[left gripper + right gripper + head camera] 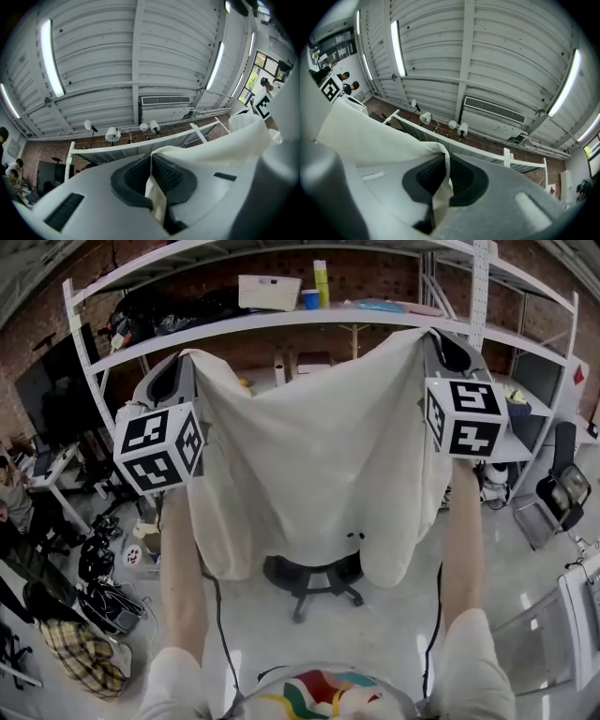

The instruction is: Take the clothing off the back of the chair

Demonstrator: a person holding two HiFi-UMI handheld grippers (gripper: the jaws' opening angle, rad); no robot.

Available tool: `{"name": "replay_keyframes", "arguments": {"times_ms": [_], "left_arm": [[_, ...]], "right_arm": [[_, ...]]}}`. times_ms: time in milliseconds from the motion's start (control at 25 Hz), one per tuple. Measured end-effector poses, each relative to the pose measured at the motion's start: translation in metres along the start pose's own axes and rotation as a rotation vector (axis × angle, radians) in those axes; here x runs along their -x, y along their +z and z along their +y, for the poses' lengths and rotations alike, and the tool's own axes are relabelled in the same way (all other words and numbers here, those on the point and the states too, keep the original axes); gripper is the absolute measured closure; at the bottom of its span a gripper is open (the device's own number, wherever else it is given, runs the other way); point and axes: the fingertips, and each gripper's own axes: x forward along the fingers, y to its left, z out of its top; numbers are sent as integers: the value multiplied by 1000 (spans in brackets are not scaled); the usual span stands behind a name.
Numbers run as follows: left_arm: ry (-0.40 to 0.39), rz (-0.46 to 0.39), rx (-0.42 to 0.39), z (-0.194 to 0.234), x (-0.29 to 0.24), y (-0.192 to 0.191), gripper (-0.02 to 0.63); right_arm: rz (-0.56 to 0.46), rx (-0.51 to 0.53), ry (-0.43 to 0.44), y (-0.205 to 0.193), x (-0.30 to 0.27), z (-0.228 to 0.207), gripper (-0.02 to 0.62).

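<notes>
Your left gripper (185,364) is raised with its jaws pinching one top corner of the cream clothing (319,460). In its own view only a thin fold sits between the dark pads (171,176), so a sharp tug could pull that corner free. The clothing hangs spread like a sheet between your two hands, in front of the shelf (281,320), and its lower edge droops to just above the wheeled base of the chair (314,579). The chair's back is hidden behind the clothing, so you cannot tell whether the hem has cleared it. If it hasn't, pulling toward yourself may snag it and roll or tip the chair. Your right gripper (437,341) has its jaws clamped on the other top corner, again on a slim fold. A slip on either side would leave the whole weight swinging from one pinch and could drop the clothing onto the floor. Lifting one side faster than the other would strain the weaker grip first.
</notes>
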Motion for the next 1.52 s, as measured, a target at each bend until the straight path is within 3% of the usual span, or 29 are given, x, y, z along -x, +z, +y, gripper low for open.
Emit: {"name": "replay_keyframes", "arguments": {"times_ms": [560, 800, 960, 1080, 1200, 1320, 1520], "left_arm": [[-91, -181, -47, -41, 42, 102, 588], [-200, -256, -32, -75, 82, 138, 588], [-210, -275, -57, -84, 101, 155, 588], [-226, -245, -24, -90, 105, 140, 588], [-247, -180, 30, -97, 110, 103, 588], [-266, -113, 71, -105, 112, 59, 588], [-274, 69, 47, -127, 130, -41, 588]], "right_arm": [[-247, 3, 45, 121, 47, 22, 589], [-332, -63, 90, 149, 88, 33, 589], [-360, -83, 102, 166, 115, 31, 589], [-343, -86, 122, 159, 123, 40, 589], [-285, -121, 145, 127, 123, 50, 588], [-195, -155, 164, 78, 121, 65, 588], [64, -182, 233, -32, 136, 103, 588]]}}
